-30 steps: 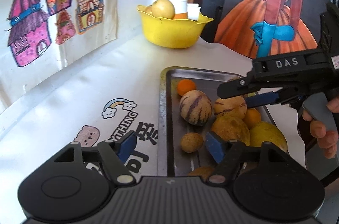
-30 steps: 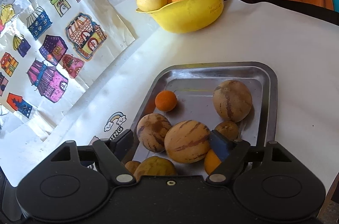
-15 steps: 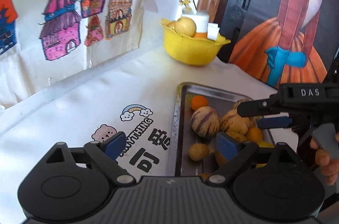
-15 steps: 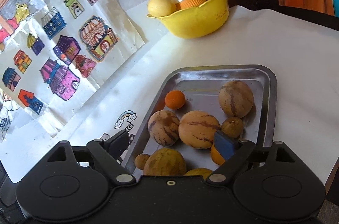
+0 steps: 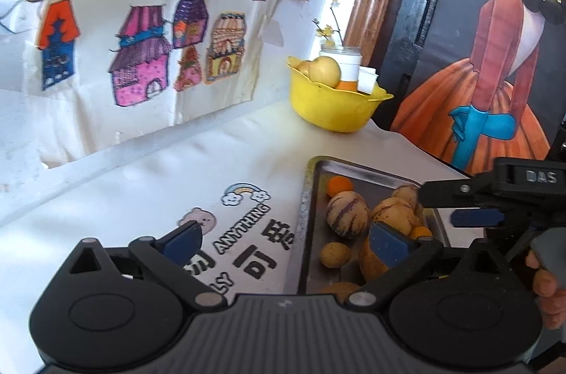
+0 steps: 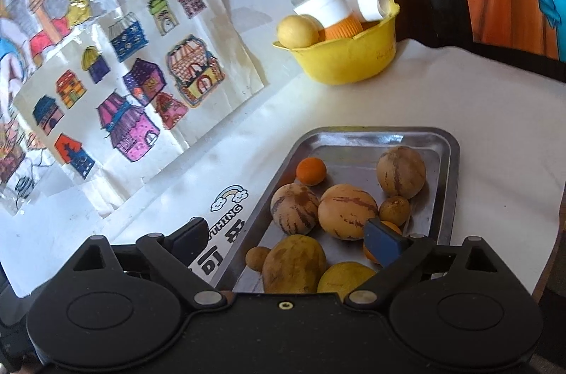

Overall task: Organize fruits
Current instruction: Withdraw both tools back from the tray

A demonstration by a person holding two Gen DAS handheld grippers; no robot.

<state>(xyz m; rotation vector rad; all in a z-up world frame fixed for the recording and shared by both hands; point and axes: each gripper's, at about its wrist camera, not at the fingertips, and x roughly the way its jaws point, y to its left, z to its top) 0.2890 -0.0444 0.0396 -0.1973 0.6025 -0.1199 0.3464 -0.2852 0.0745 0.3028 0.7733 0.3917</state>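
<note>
A steel tray (image 6: 449, 183) holds several fruits: a small orange (image 6: 310, 171), three striped tan fruits (image 6: 346, 211), small brown ones (image 6: 394, 210) and two big yellowish ones (image 6: 293, 264). In the left wrist view the tray (image 5: 304, 214) lies right of centre, with the orange (image 5: 339, 185) and a striped fruit (image 5: 347, 214). My left gripper (image 5: 286, 241) hovers over the tray's near left rim, jaws opening, nothing between them. My right gripper (image 6: 287, 236) hangs above the tray's near end, jaws opening and empty. It also shows from the side (image 5: 456, 207).
A yellow bowl (image 6: 350, 62) at the table's far corner holds a yellow fruit (image 6: 298, 32), a white and orange jar and a white roll. Children's drawings cover the wall on the left. The white printed cloth (image 5: 177, 183) ends at the table's right edge.
Both grippers have drawn back and up from the tray, and their jaws have spread wider. The fruits have not moved.
</note>
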